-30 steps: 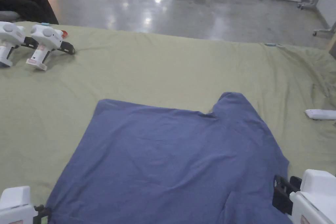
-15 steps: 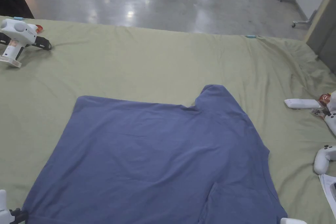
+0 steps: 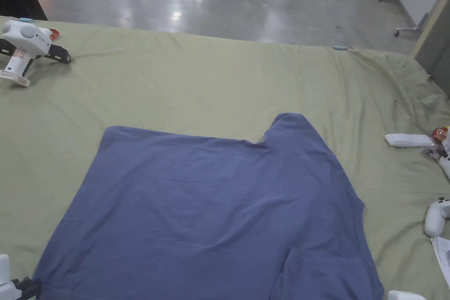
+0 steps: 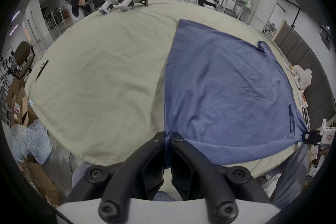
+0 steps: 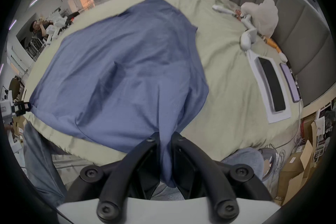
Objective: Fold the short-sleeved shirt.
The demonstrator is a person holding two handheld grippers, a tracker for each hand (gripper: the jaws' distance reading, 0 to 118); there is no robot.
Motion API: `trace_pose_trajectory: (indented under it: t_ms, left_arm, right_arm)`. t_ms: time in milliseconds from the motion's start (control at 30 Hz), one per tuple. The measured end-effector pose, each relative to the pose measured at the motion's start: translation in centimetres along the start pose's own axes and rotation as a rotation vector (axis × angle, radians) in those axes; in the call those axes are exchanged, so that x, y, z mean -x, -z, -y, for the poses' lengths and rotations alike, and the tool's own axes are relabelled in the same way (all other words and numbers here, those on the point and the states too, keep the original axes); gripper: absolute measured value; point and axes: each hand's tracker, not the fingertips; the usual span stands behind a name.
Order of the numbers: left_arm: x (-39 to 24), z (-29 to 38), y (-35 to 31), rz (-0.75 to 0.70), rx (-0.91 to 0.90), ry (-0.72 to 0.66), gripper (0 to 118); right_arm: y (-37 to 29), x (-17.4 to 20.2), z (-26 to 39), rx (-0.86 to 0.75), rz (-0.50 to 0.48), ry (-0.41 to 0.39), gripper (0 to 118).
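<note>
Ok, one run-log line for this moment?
left hand-held gripper: shut on shirt corner | right hand-held gripper: shut on shirt corner | shirt: spread on sheet

The shirt point(image 3: 211, 213) lies on the bed sheet point(image 3: 211, 81), with a spare tool point(image 3: 26, 48) apparently far-left behind it.

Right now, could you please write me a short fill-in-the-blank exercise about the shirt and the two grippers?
1. The shirt spread on the bed is ____ in colour.
2. The left gripper is ____ on the shirt's near corner.
3. The sheet under the shirt is pale ____.
4. The right gripper has shirt fabric bunched ____ its jaws.

Missing words: blue; shut; green; between
</note>
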Motion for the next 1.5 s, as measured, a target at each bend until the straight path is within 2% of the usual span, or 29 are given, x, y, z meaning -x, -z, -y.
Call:
trace_pose_trajectory:
  t_ms: [200,267,567,733,967,1033,1100,1167,1267,1433,1500]
  left_arm:
    - [0.2,-2.6,-1.4,0.046,-0.152,-0.054,2]
    - [-0.6,-4.2,-1.2,0.028,-0.149,-0.044,2]
    - [-3.3,-13.2,2.3,0.031,-0.23,-0.041,2]
    - [-5.1,-16.9,6.5,0.022,-0.199,-0.006,2]
    - [-5.7,-17.5,11.1,-0.021,-0.111,0.033,4]
    - [-5.7,-17.3,11.5,-0.028,-0.1,0.029,15]
    - [-5.7,-17.0,11.1,-0.032,-0.103,0.028,38]
    - [-5.7,-16.8,10.4,-0.017,-0.132,0.025,56]
    - [-6.4,-16.9,8.9,0.011,-0.181,0.035,59]
    - [-8.5,-16.9,4.5,0.04,-0.39,0.088,59]
    - [-9.6,-16.5,2.6,0.04,-0.478,0.113,56]
  right_arm:
    - [-2.7,0.5,-4.1,-0.117,-0.028,-0.008,8]
    - [-2.7,0.7,-6.0,-0.158,-0.031,-0.016,8]
    - [1.6,1.0,-14.5,-0.211,-0.003,-0.01,8]
    - [6.4,0.9,-17.1,-0.181,0.026,-0.002,8]
    - [10.5,0.5,-17.7,-0.15,0.024,0.009,9]
    - [10.5,0.8,-17.5,-0.156,0.025,0.006,18]
    - [10.1,1.3,-17.4,-0.16,0.078,-0.004,49]
    - [9.3,1.8,-17.1,-0.194,0.13,-0.032,74]
    - [8.0,2.4,-17.1,-0.29,0.112,-0.031,77]
    - [3.9,4.8,-17.3,-0.536,0.082,-0.036,77]
    - [2.3,5.9,-16.9,-0.646,0.081,-0.024,77]
